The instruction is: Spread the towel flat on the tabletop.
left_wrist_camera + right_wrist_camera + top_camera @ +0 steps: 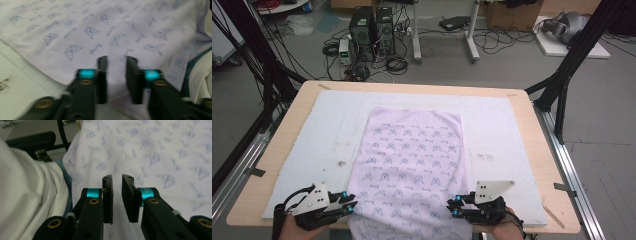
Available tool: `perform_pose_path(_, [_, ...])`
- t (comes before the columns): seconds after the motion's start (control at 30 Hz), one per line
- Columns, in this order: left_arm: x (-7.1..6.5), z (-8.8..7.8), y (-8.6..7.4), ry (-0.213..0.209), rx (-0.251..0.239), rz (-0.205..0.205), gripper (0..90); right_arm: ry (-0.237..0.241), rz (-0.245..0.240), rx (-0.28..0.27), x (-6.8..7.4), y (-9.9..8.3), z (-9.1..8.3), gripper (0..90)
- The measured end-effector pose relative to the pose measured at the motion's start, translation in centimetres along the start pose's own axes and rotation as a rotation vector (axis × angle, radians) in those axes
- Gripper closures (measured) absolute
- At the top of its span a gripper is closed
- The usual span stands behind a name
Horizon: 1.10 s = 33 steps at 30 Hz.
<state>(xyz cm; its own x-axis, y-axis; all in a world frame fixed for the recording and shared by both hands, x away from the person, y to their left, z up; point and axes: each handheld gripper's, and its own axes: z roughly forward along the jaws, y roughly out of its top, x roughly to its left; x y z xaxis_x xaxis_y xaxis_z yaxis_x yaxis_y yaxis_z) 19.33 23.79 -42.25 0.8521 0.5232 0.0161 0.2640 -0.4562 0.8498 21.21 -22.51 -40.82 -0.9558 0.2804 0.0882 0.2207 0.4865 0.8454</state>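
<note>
two grippers are sitting at the near edge of the table, one at each side of a pale lilac cloth printed with small blue motifs. the cloth is lying flat on a white mat that is covering most of the tabletop, running from the middle of the mat toward the person, with its near end hanging over the table's front edge.

the left gripper is resting at the cloth's near left side, its tips pointing inward at the cloth's edge. in the left gripper view its jaws are standing apart with a clear gap, hovering over the hemmed border of the cloth; nothing is pinched between them.

the right gripper is sitting at the cloth's near right side, pointing inward toward the left one. in the right gripper view its jaws are showing a narrow gap with only the cloth surface beyond them, so they are slightly open and gripping nothing. a white sleeve is showing at the left of that view, beside the cloth's hanging edge.
</note>
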Motion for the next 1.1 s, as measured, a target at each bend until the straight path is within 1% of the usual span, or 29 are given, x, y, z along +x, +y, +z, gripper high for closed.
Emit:
perform_pose_path(0.07, [0.5,0.5,0.0,0.003,0.001,-0.016,59.4,-0.040,-0.018,0.038,-0.6,0.5,0.3,70.9])
perform_pose_path(0.13, [0.9,1.7,-0.1,-0.010,0.023,-0.022,56.8,-0.060,-0.027,0.106,-1.6,0.4,1.4,66.1])
perform_pose_path(0.17, [1.1,2.4,-0.3,-0.018,0.043,-0.022,55.9,-0.067,-0.025,0.137,-2.0,0.2,2.0,64.2])
perform_pose_path(0.23, [1.1,3.6,-0.4,-0.036,0.085,-0.011,55.5,-0.060,-0.021,0.174,-2.6,-0.6,3.0,63.0])
perform_pose_path(0.27, [1.1,4.1,-0.5,-0.043,0.099,0.001,57.0,-0.063,-0.014,0.191,-2.8,-1.0,3.4,63.1])
perform_pose_path(0.3, [0.9,4.4,-0.6,-0.042,0.105,0.013,61.3,-0.069,-0.008,0.206,-3.0,-1.5,3.7,63.7])
perform_pose_path(0.33, [0.8,4.4,-0.6,-0.041,0.088,0.012,64.2,-0.067,-0.006,0.191,-3.0,-1.8,3.8,66.9])
perform_pose_path(0.37, [0.8,4.4,-0.6,-0.049,0.086,0.011,73.1,-0.066,0.006,0.166,-3.0,-2.0,3.7,69.1])
perform_pose_path(0.4, [0.7,4.4,-0.6,-0.050,0.088,0.014,79.1,-0.077,0.007,0.160,-3.0,-2.1,3.7,73.7])
perform_pose_path(0.43, [0.7,4.3,-0.6,-0.053,0.090,0.012,81.5,-0.083,-0.001,0.157,-3.0,-2.2,3.6,78.2])
perform_pose_path(0.47, [0.5,4.0,-0.6,-0.061,0.097,0.017,82.7,-0.084,-0.003,0.158,-3.0,-2.1,3.6,83.3])
perform_pose_path(0.5, [0.3,3.7,-0.6,-0.065,0.102,0.026,83.1,-0.072,-0.009,0.163,-2.9,-2.1,3.6,86.2])
perform_pose_path(0.53, [0.1,3.2,-0.7,-0.065,0.100,0.030,83.2,-0.076,-0.017,0.166,-2.7,-2.0,3.6,87.2])
perform_pose_path(0.6, [-0.1,2.1,-0.8,-0.080,0.083,0.018,83.0,-0.041,-0.022,0.164,-2.4,-2.0,3.5,87.7])
perform_pose_path(0.63, [0.0,1.7,-0.7,-0.083,0.071,0.015,82.7,-0.042,-0.026,0.152,-2.2,-2.0,3.3,87.6])
perform_pose_path(0.67, [0.1,1.2,-0.6,-0.090,0.055,0.008,81.5,-0.045,-0.025,0.139,-2.2,-1.9,3.1,87.3])
perform_pose_path(0.7, [0.3,1.1,-0.6,-0.085,0.050,0.000,76.1,-0.040,-0.015,0.112,-2.3,-1.8,2.8,86.4])
perform_pose_path(0.73, [0.6,1.2,-0.4,-0.068,0.053,-0.009,66.0,-0.048,-0.011,0.096,-2.4,-1.7,2.6,83.9])
perform_pose_path(0.77, [1.0,1.3,-0.2,-0.058,0.058,-0.019,57.9,-0.068,-0.006,0.088,-2.6,-1.6,2.4,77.6])
perform_pose_path(0.8, [1.5,1.7,0.0,-0.051,0.056,-0.029,55.0,-0.090,0.005,0.095,-2.9,-1.5,2.4,75.3])
perform_pose_path(0.83, [1.8,2.0,0.1,-0.050,0.059,-0.031,54.3,-0.107,0.001,0.121,-3.2,-1.3,2.5,69.5])
perform_pose_path(0.87, [2.3,2.7,0.4,-0.038,0.072,-0.041,53.7,-0.120,0.004,0.137,-3.4,-1.2,2.7,65.3])
perform_pose_path(0.9, [2.5,3.2,0.4,-0.031,0.088,-0.043,53.5,-0.126,0.013,0.161,-3.7,-1.1,3.1,65.4])
perform_pose_path(0.93, [2.8,3.9,0.4,-0.025,0.116,-0.045,54.6,-0.132,0.005,0.173,-3.9,-1.2,3.4,65.5])
perform_pose_path(0.97, [3.0,4.5,0.3,-0.023,0.149,-0.046,58.0,-0.141,0.005,0.196,-4.1,-1.2,3.7,66.0])
perform_pose_path(1.0, [3.0,4.8,0.2,-0.019,0.143,-0.039,64.9,-0.134,0.011,0.204,-4.3,-1.3,4.0,68.6])
perform_pose_path(1.03, [3.0,4.8,0.1,-0.017,0.134,-0.037,71.9,-0.131,0.013,0.189,-4.4,-1.4,4.0,72.7])
perform_pose_path(1.07, [3.1,4.8,0.2,-0.008,0.134,-0.039,80.9,-0.133,0.019,0.190,-4.5,-1.4,4.0,82.2])
perform_pose_path(1.1, [3.2,4.8,0.2,-0.007,0.133,-0.039,86.8,-0.143,0.005,0.194,-4.5,-1.3,3.9,86.8])
